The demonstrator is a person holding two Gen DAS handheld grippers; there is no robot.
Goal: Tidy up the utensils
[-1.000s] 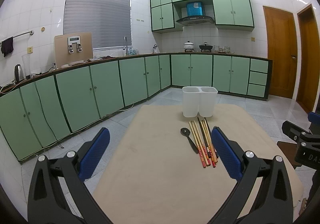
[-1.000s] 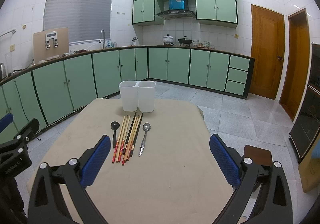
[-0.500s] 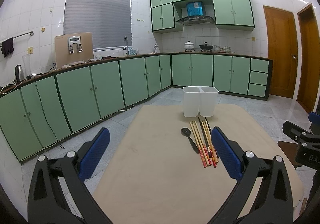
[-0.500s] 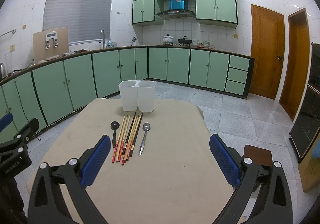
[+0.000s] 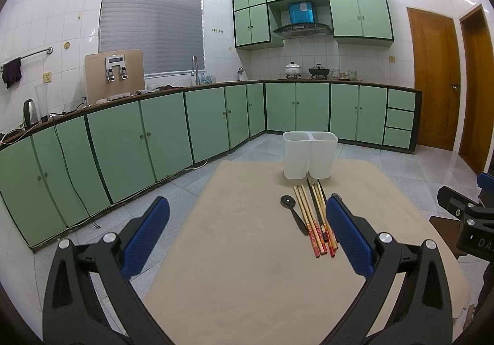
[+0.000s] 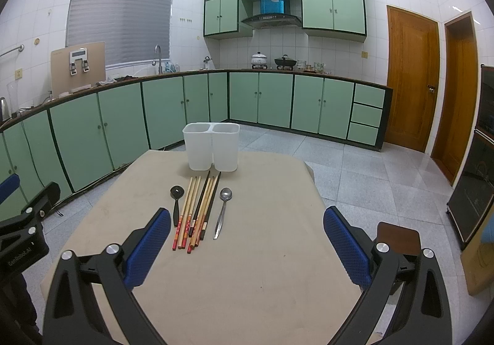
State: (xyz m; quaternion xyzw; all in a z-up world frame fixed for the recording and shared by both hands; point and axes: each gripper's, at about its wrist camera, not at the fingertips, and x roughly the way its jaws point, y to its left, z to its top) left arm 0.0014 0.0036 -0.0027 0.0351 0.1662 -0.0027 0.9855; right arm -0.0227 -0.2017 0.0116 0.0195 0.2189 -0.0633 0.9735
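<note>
On the table [image 6: 262,268], nothing is sorted yet, as far as I can judge: task at the very start.

Largest first. White two-compartment holder [image 6: 211,149] stands at 12 o'clock, far end of the table; both compartments look empty from my angle, though I can't see their bottoms. Just in front of it, chopsticks [image 6: 196,209] lie flat in a loose bundle, tips toward the holder, mostly light wood with red ends, a couple dark. Steel spoon [image 6: 223,210] lies just beside the bundle at its 3 o'clock, black spoon [image 6: 176,201] at its 9 o'clock. In the left view the steel spoon is hidden behind a finger pad.

Left claw [image 5: 247,232] spread wide, holding nothing, hovering over the near table with the bundle at its 1 o'clock. Right claw [image 6: 247,241] likewise spread wide and empty, bundle at 11 o'clock. Neither touches anything.

Left to do: all of it. Chopsticks and both spoons into the holder, presumably split by compartment.

Writing: "GenRobot.AI" on the left claw body seen from the right view; "DA…" cut off on the right claw body in the left view. Nothing else legible.
</note>
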